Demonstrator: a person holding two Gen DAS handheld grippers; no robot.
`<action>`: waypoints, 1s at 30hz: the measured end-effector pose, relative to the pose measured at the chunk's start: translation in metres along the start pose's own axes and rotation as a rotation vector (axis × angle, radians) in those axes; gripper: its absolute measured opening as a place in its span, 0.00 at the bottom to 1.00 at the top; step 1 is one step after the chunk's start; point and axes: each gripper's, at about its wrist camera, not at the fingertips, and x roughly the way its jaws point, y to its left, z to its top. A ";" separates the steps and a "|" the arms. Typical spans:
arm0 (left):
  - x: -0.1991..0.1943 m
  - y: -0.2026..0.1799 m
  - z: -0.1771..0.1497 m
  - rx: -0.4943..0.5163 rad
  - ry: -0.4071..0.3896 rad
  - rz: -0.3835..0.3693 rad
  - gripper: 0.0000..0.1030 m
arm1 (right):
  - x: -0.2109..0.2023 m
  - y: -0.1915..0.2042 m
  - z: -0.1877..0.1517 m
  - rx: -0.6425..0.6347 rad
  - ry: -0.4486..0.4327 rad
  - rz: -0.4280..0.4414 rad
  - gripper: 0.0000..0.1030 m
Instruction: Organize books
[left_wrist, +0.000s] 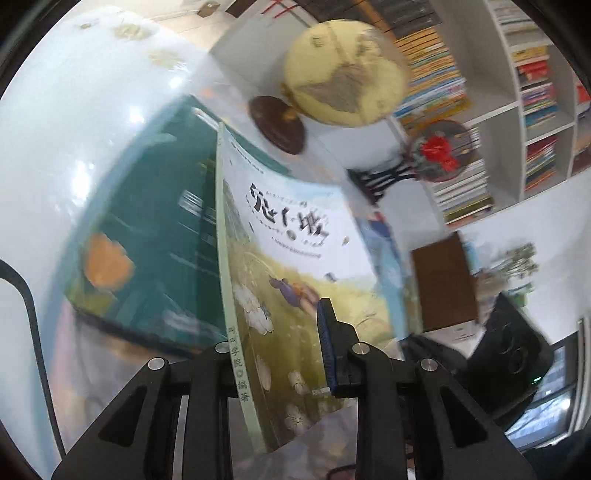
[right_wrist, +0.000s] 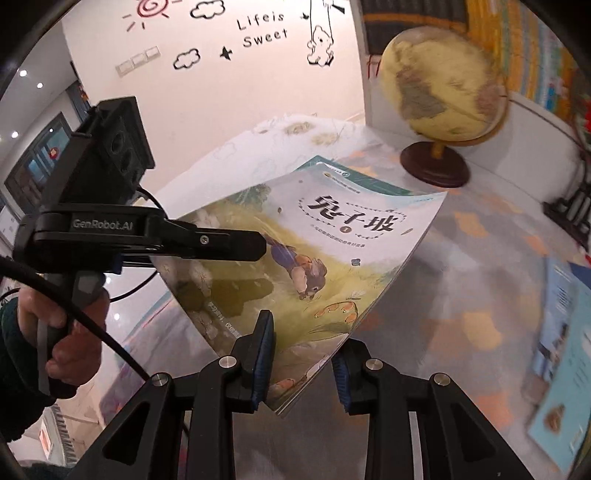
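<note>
The left gripper (left_wrist: 280, 354) is closest to the lens in the left wrist view, and its jaws are closed on the spine edge of the rabbit book (left_wrist: 295, 258); one blue pad (left_wrist: 327, 350) presses on the front cover, the other finger is behind the book. In the right wrist view the same gripper (right_wrist: 255, 247) comes in from the left and bites the book's left edge. The right gripper (right_wrist: 301, 365) has its jaws apart, one on each side of the near corner of the rabbit book (right_wrist: 314, 266); whether the pads touch it I cannot tell.

The book is lifted and tilted above the table (right_wrist: 461, 266). Just behind it lies a green book (left_wrist: 147, 229) flat on the table, its edge showing (right_wrist: 354, 177) under the lifted cover. A blue book (right_wrist: 565, 362) lies well apart on the right. Further back stands a globe (right_wrist: 443, 77) on a dark round base. Behind it are shelves (left_wrist: 517, 110) full of books.
</note>
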 end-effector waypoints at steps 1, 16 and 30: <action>0.000 0.004 0.006 0.008 0.002 0.012 0.21 | 0.006 0.002 0.005 0.001 0.001 -0.004 0.28; 0.009 0.035 0.043 0.075 0.057 0.210 0.23 | 0.060 0.019 0.030 0.101 0.080 -0.059 0.31; 0.007 0.008 0.037 0.218 0.050 0.538 0.35 | 0.062 0.011 0.020 0.201 0.111 -0.064 0.40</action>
